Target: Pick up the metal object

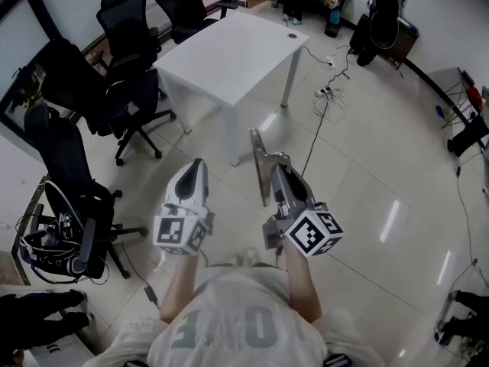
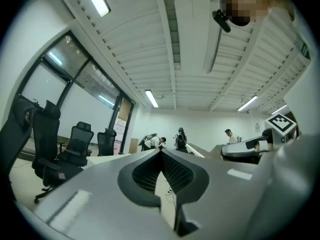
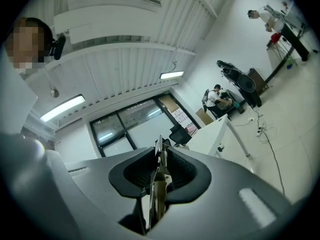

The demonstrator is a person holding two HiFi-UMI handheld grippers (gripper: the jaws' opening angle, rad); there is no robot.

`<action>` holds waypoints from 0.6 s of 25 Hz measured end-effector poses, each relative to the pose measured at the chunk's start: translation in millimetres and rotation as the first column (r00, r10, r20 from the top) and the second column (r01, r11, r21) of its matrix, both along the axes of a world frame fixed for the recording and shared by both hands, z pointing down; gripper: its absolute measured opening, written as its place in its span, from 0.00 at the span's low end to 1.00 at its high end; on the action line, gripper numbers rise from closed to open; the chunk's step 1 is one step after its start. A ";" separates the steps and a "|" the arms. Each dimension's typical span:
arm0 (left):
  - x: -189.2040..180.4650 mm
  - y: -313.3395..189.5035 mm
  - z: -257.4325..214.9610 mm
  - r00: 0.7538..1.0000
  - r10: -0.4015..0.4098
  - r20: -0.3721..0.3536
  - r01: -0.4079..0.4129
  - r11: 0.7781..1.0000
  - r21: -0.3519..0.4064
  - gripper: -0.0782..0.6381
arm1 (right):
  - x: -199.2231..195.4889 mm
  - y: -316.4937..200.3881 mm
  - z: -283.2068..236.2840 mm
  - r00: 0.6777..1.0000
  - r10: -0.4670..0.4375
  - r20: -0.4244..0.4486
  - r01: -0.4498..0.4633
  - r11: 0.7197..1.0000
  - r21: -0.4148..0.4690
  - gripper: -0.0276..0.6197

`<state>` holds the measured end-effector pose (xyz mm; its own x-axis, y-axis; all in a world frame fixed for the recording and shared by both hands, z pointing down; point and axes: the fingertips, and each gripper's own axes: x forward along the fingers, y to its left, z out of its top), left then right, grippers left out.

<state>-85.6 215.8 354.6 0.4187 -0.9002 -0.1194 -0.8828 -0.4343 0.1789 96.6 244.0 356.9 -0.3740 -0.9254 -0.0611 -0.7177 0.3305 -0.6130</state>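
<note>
Grip: right gripper [image 1: 277,176] jaws clamped on thin silver metal object [image 1: 259,163] | left gripper [image 1: 195,168] jaws together, empty | advice: hold it steady, clear of white table [image 1: 229,52]

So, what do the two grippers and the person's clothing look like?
Left gripper and right gripper are light-grey, tapered shells, each carrying a white cube with black square markers. The person wears a pale short-sleeved T-shirt with grey lettering.

The head view looks steeply down, close over the left gripper [image 1: 197,167] and right gripper [image 1: 276,171], whose own views tilt up along their jaws toward a ribbed white ceiling [image 2: 165,39]; all share the white rectangular table [image 1: 229,52].
</note>
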 end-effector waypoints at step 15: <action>-19.3 15.2 -0.9 0.999 0.007 -0.036 -0.007 1.000 0.006 0.11 | -14.4 18.7 -12.1 0.998 0.036 -0.045 -0.035 0.999 0.029 0.17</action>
<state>-105.0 231.0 353.6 0.4203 -0.8965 -0.1398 -0.8727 -0.4416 0.2081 82.2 262.6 344.8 -0.3441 -0.9362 -0.0714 -0.7561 0.3214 -0.5701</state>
